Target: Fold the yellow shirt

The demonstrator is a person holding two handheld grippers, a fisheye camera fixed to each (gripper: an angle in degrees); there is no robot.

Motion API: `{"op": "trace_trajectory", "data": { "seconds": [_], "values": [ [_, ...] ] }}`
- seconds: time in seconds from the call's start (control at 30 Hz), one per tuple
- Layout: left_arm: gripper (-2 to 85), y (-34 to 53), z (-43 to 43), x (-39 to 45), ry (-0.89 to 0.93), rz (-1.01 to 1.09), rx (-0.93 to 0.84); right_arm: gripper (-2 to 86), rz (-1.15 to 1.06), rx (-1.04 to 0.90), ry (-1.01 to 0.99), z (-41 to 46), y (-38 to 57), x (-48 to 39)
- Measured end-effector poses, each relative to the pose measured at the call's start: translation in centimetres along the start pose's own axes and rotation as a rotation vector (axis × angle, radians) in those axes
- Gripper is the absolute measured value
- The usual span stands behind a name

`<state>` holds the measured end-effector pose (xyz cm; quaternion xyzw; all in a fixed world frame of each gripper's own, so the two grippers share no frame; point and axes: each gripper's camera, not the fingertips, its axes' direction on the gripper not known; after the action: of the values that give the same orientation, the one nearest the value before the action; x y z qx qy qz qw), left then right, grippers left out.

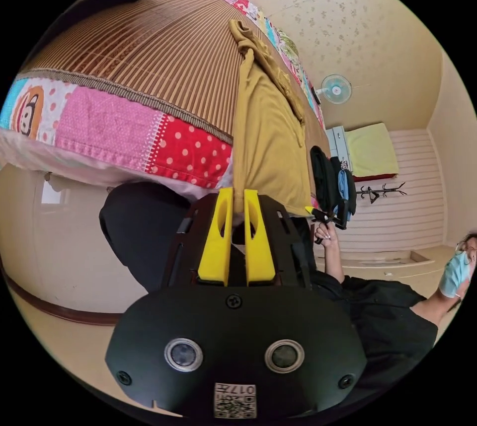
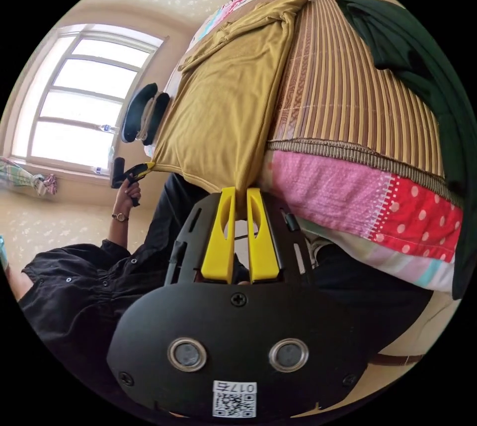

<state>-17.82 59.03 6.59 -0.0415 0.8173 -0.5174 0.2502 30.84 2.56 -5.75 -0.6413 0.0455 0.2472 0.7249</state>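
Already both grippers clamp the yellow shirt (image 1: 266,138) hem: left gripper (image 1: 238,197) and right gripper (image 2: 241,195), jaws narrow on 2 corners; its long axis runs toward 12 o'clock across the bamboo mat (image 2: 348,98).

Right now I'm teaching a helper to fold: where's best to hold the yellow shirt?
Grip the yellow shirt at its two hem corners, coming from the bed's edge: the hem overhangs there, free to pinch. The left gripper and right gripper already hold them.
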Motion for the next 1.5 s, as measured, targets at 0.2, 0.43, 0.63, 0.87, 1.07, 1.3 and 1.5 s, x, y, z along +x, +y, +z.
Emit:
{"op": "trace_trajectory", "data": {
  "seconds": [0.2,0.43,0.63,0.87,1.07,1.3,1.5],
  "values": [
    [4.3,3.5,-5.6,-1.3,0.421,0.056,0.100,2.8,-0.081,0.279,-0.356,-10.3,3.4,0.3],
    [4.4,6.4,-13.3,3.2,0.678,0.296,0.218,2.8,-0.257,0.502,-0.645,-19.7,4.3,-4.3],
    [4.3,8.0,-19.2,5.3,0.914,0.430,0.264,2.9,-0.435,0.564,-0.738,-24.4,5.6,-11.0],
    [4.2,3.9,-12.8,-0.5,1.115,0.168,0.296,2.9,-0.236,0.573,-0.513,-20.9,-0.7,-9.8],
    [4.3,-3.5,-4.7,-4.3,1.064,-0.136,0.364,3.2,0.049,0.532,-0.231,-12.8,-12.2,-7.0],
    [6.7,-14.6,4.4,-3.1,1.014,-0.172,0.407,5.1,0.226,0.516,-0.094,-3.2,-24.1,-5.3],
    [16.4,-13.7,10.8,-3.5,0.901,-0.106,0.503,14.1,0.170,0.548,-0.003,4.7,-24.8,-6.0]
  ]
}}
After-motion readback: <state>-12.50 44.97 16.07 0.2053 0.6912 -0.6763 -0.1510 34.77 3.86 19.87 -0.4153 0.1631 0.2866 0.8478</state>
